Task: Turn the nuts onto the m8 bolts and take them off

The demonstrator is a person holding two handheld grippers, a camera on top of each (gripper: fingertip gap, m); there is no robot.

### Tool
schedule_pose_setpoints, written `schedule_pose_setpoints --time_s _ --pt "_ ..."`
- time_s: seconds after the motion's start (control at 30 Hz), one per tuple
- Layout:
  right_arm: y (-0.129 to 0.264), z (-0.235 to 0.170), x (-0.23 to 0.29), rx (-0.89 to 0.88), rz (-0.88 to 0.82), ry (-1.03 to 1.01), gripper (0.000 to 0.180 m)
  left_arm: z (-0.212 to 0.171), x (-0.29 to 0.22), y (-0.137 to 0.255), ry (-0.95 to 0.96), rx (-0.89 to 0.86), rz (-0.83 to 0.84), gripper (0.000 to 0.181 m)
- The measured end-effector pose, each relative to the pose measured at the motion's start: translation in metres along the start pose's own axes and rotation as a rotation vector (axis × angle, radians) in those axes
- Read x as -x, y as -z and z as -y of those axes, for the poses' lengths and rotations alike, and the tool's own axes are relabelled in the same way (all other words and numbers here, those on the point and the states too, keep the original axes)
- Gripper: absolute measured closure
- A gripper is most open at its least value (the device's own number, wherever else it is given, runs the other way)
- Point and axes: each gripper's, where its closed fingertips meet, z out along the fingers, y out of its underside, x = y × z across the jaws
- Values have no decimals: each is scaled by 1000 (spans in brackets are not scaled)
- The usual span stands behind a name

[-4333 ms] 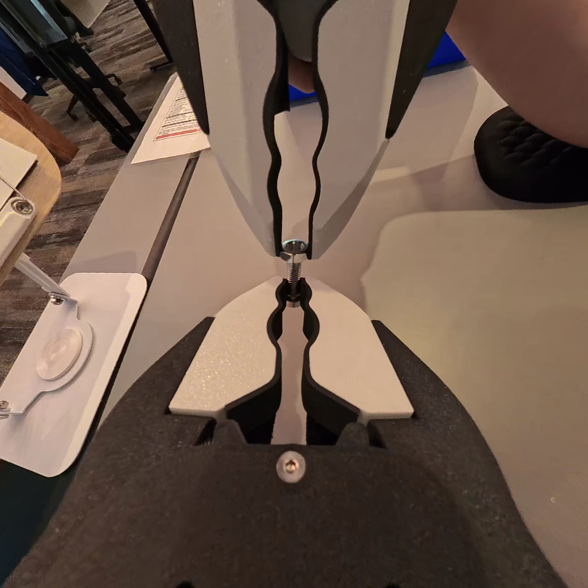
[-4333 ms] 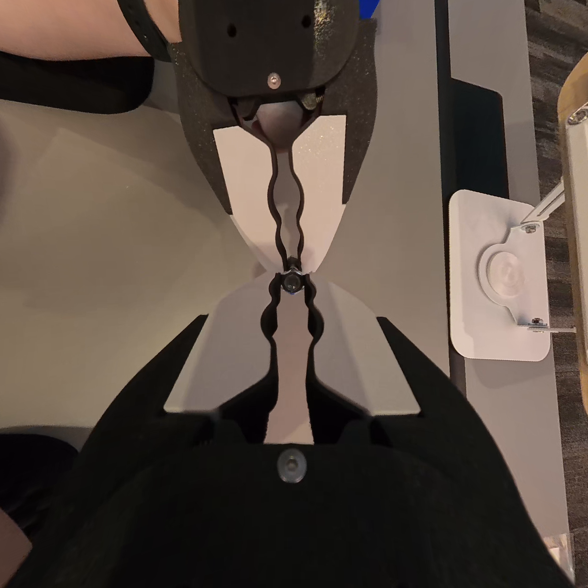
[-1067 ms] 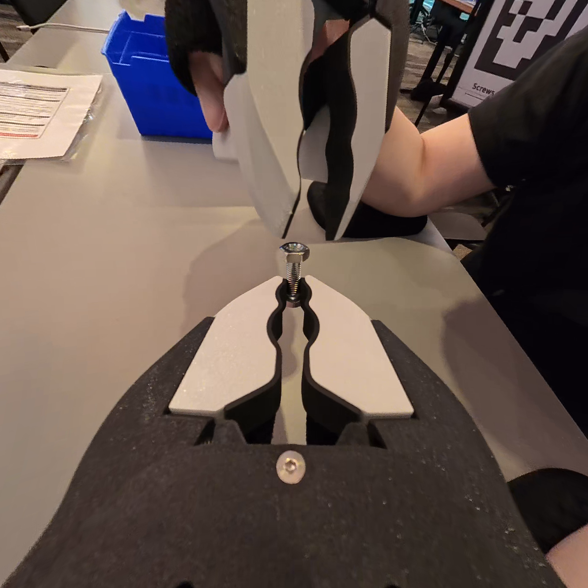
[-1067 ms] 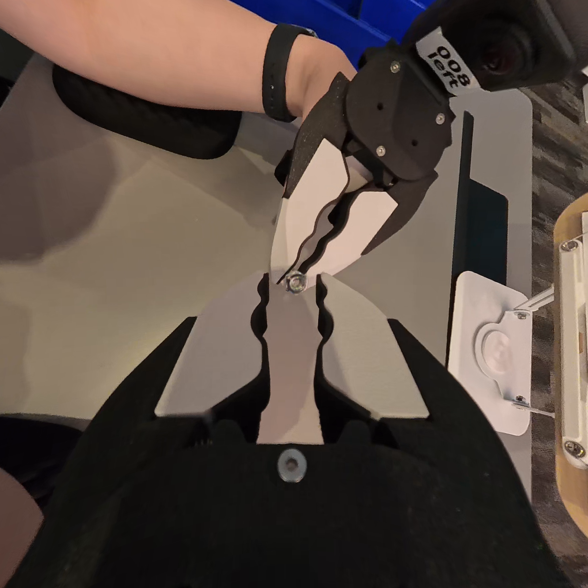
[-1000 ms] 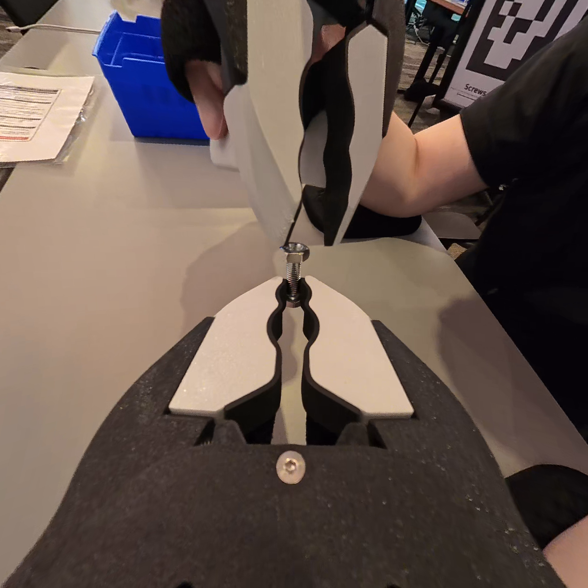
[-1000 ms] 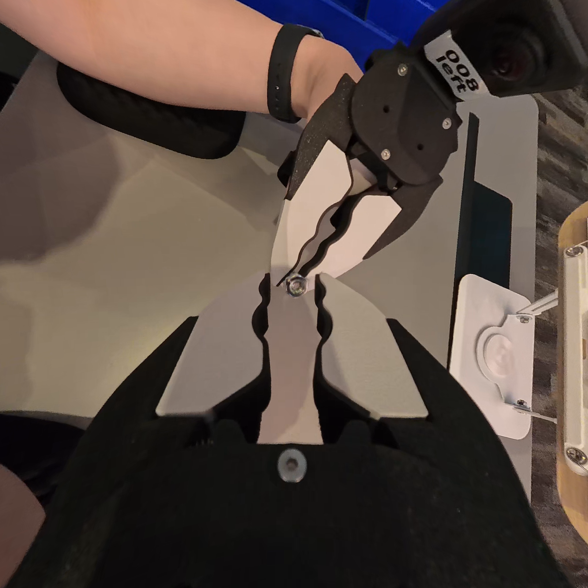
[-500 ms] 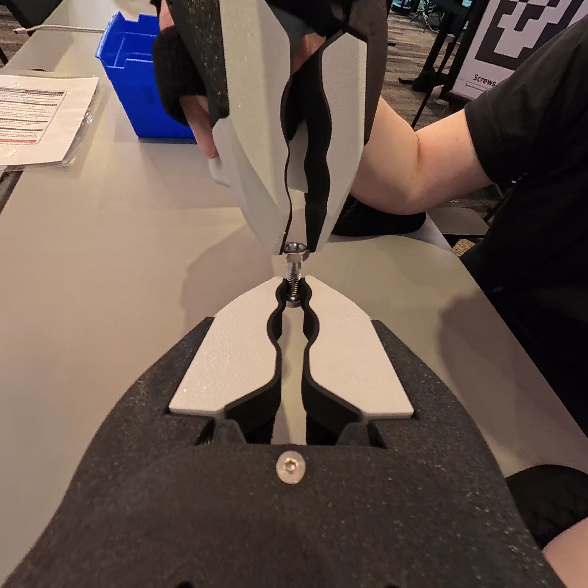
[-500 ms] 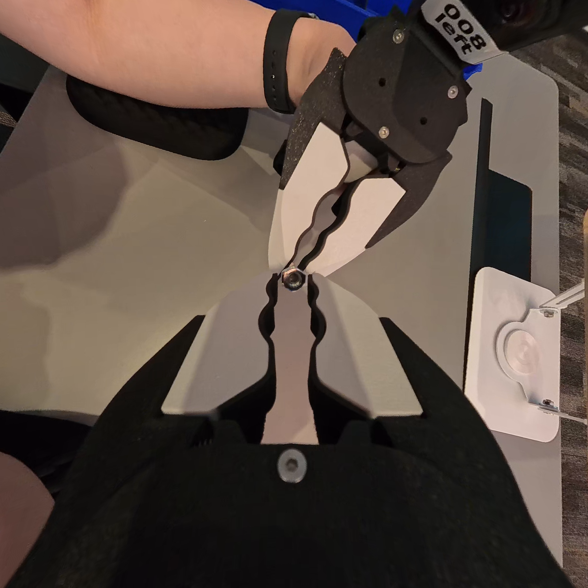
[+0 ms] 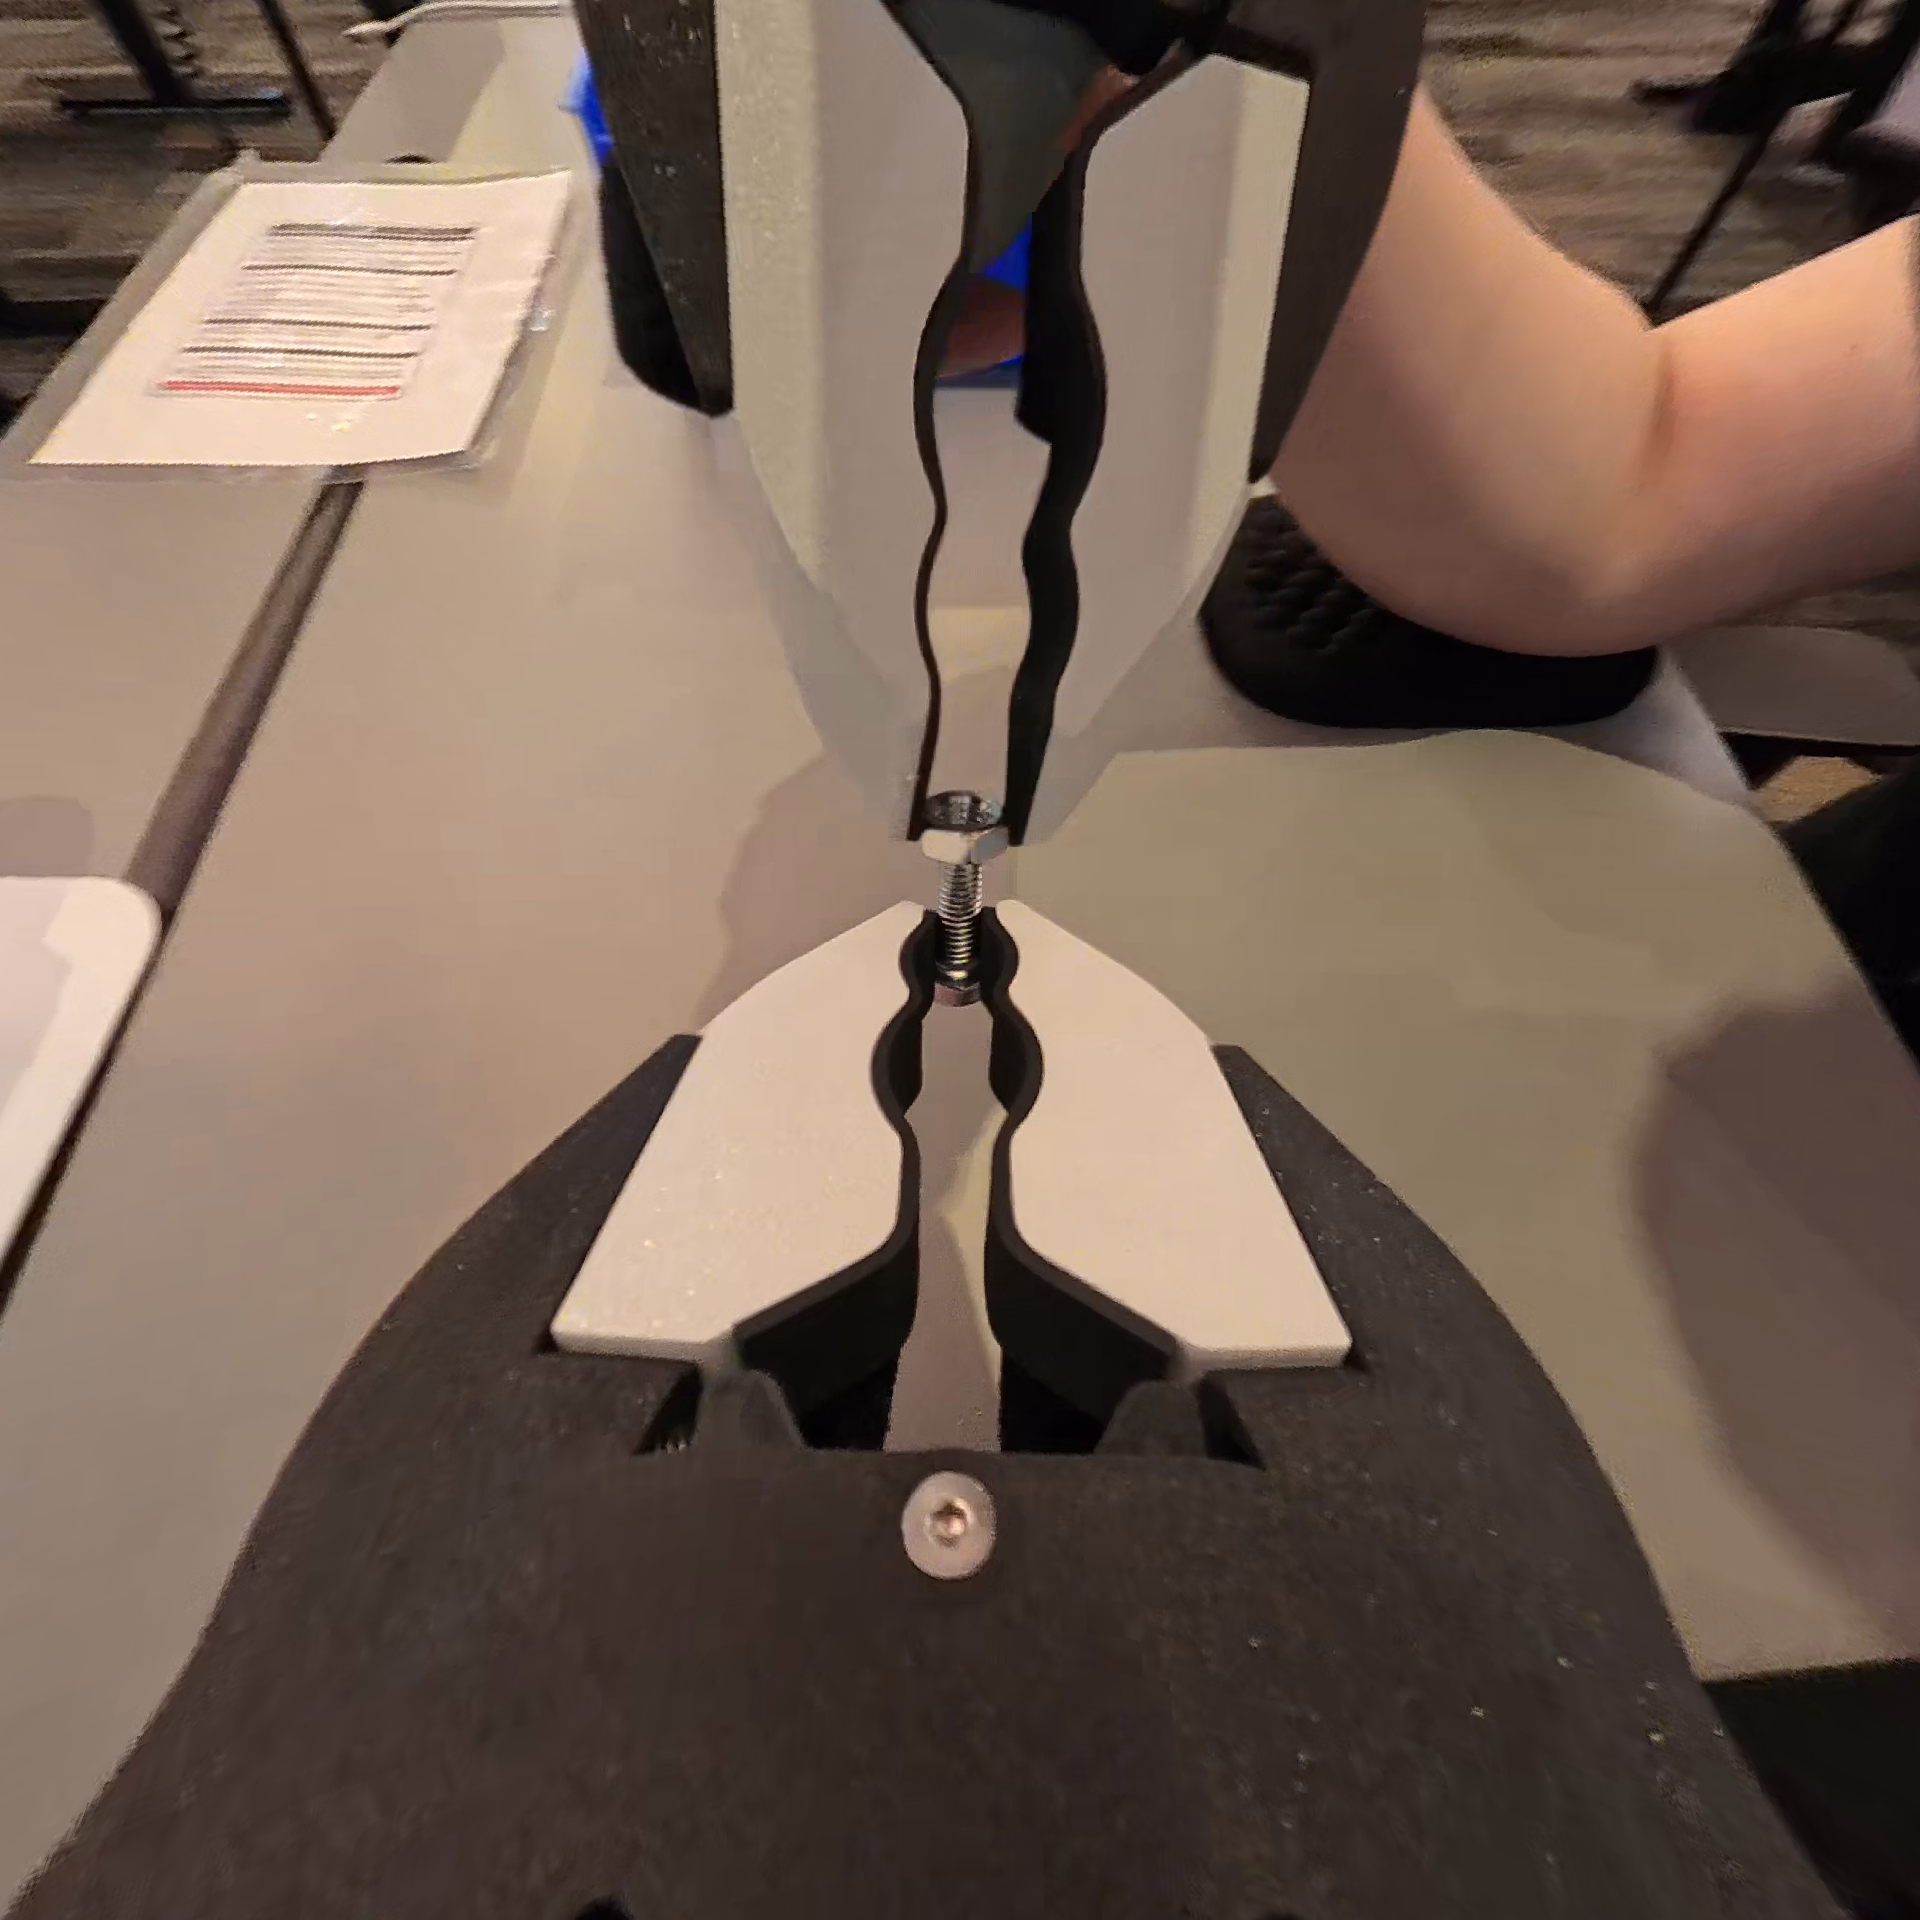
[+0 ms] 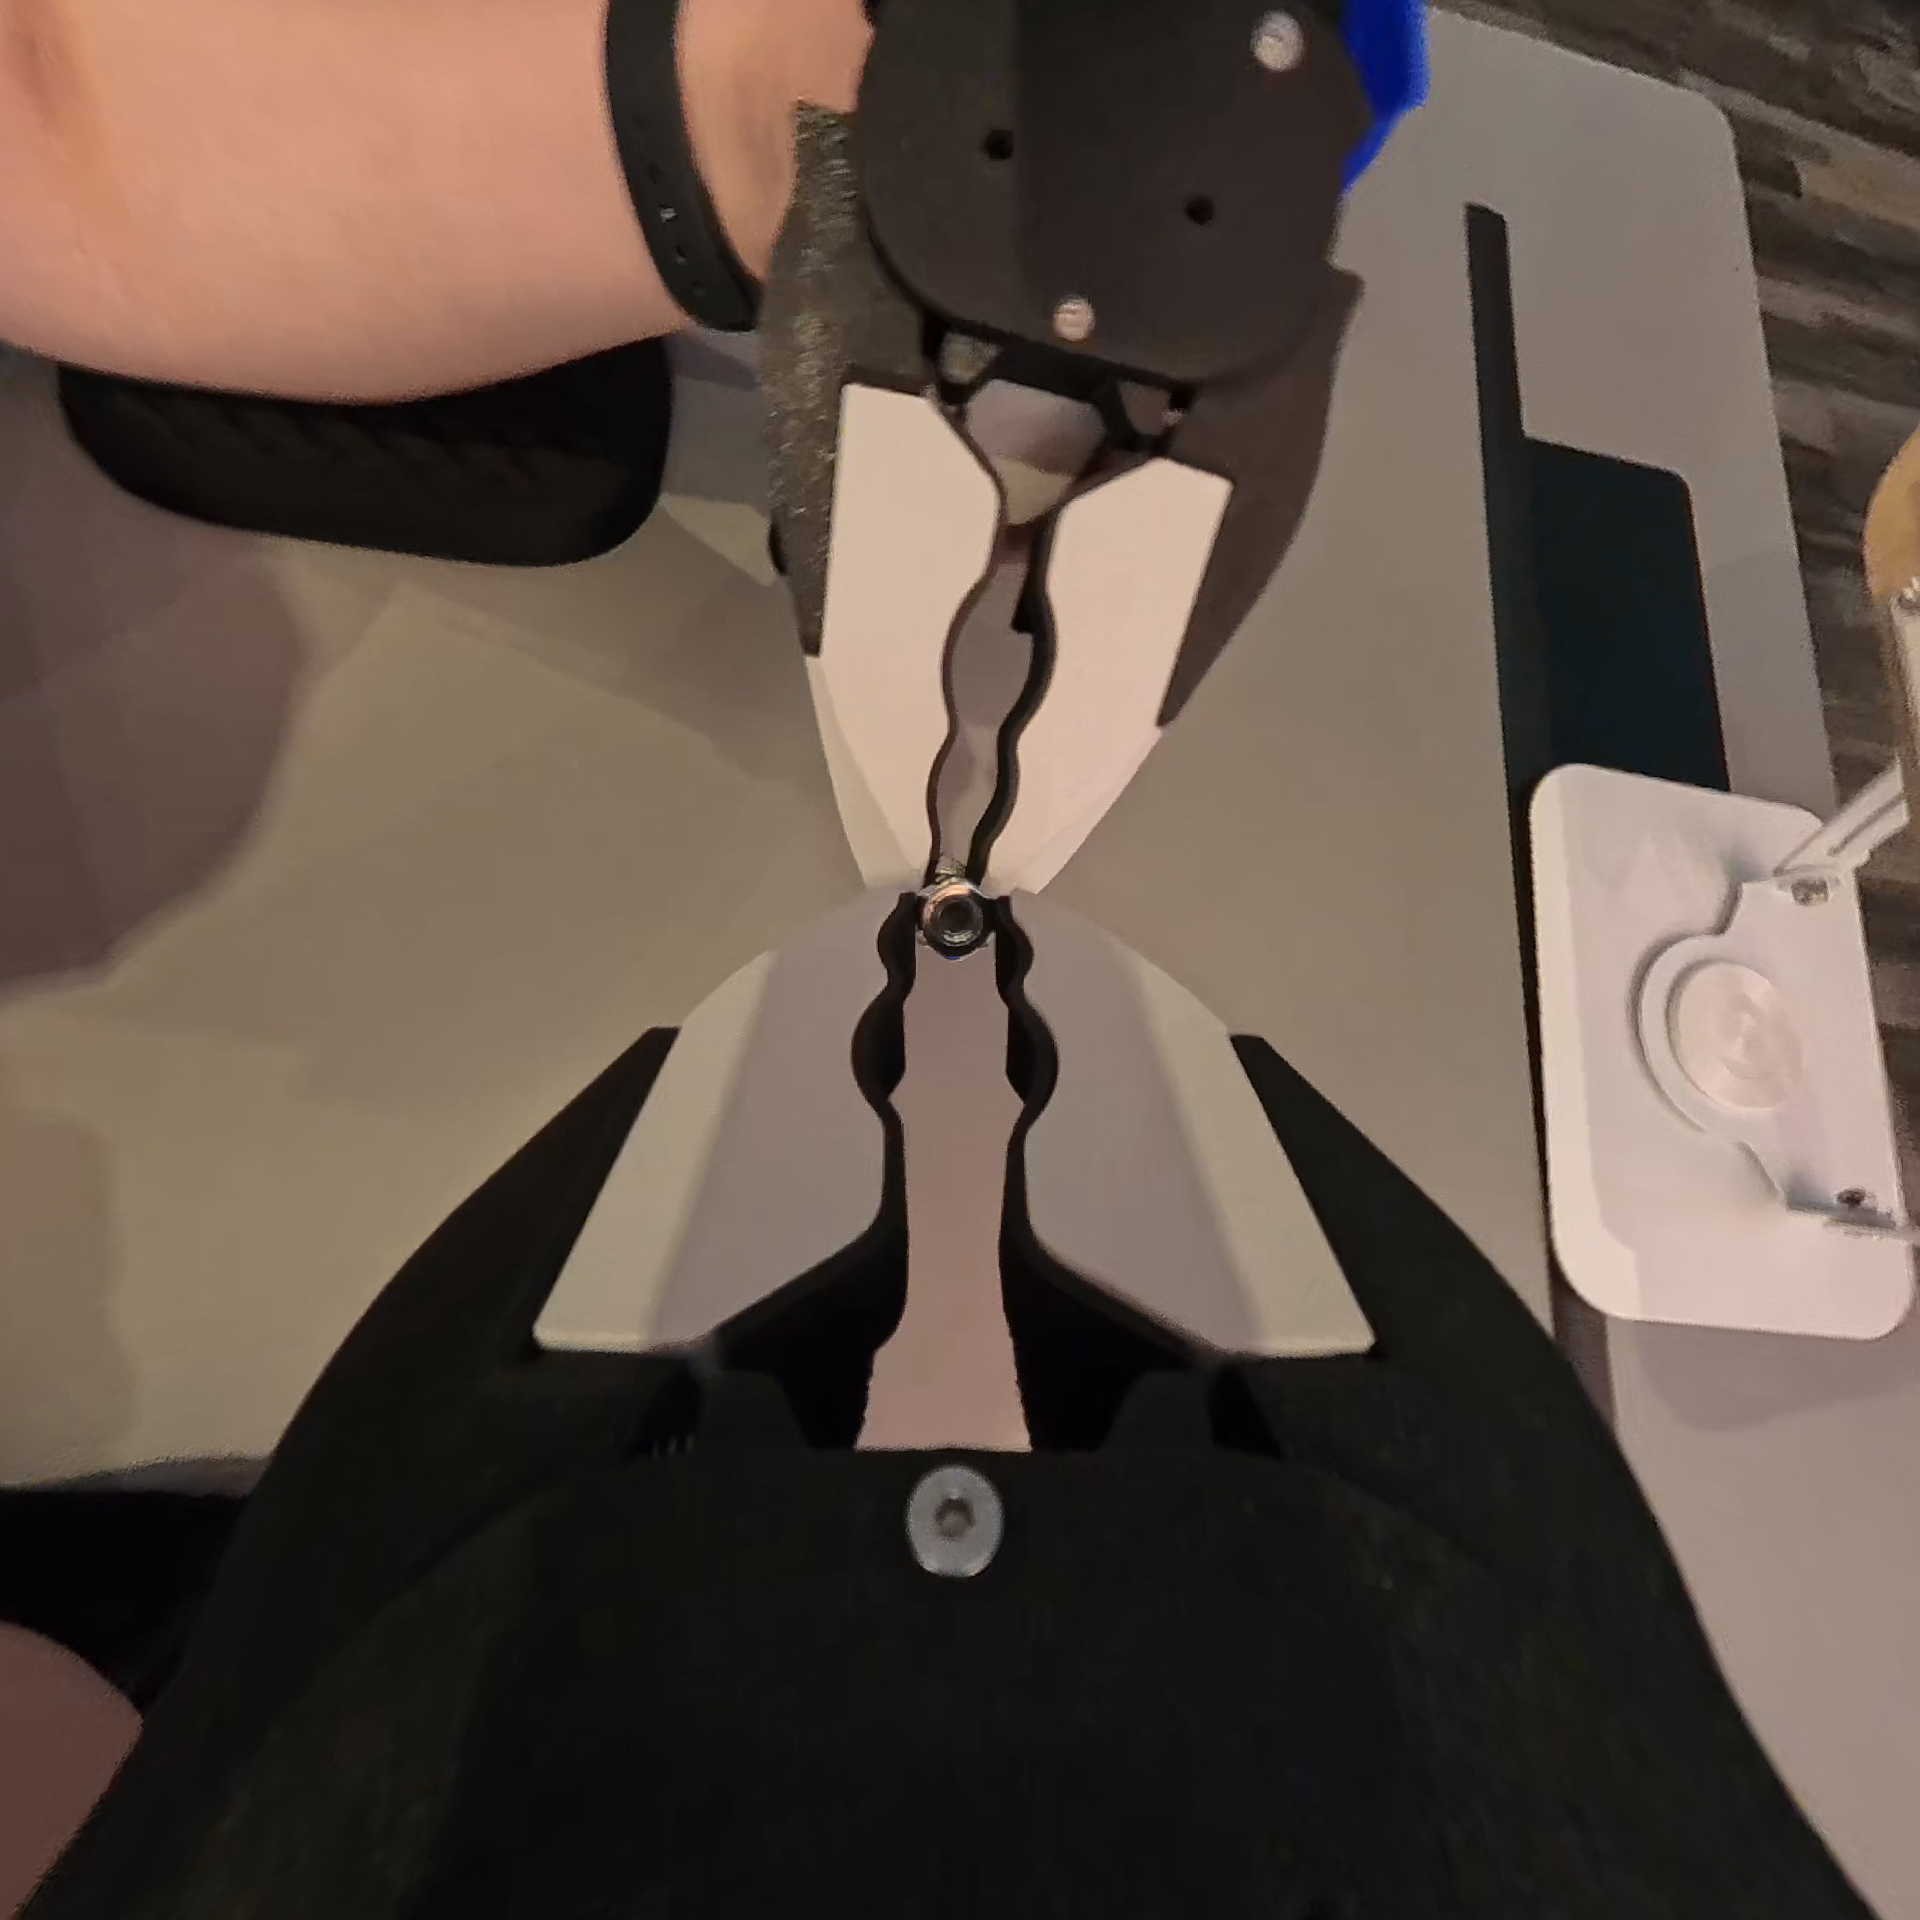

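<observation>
Left gripper (image 9: 958, 961) pinches the lower threaded end of the bolt (image 9: 958, 902), around the nut (image 9: 954, 992), while the right gripper (image 9: 966, 826) is clamped on the bolt's hex head from the opposite side. Held above the grey table (image 9: 468, 831), the bolt's long axis runs straight from one gripper's tips to the other's, so turning should happen about that line.

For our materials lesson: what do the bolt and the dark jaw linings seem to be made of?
Bolt: probably plated steel, judging by its bright silvery shine and glinting threads. Jaw linings: likely foam or rubber, being matte black with wavy edges; which of the two is unclear.
</observation>
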Motion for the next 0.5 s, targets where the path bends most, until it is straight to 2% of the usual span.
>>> schedule_pose_setpoints --time_s 0.5 --pt "-6 -2 -60 -143 -127 -492 166 -1 65 12 9 89 469 173"
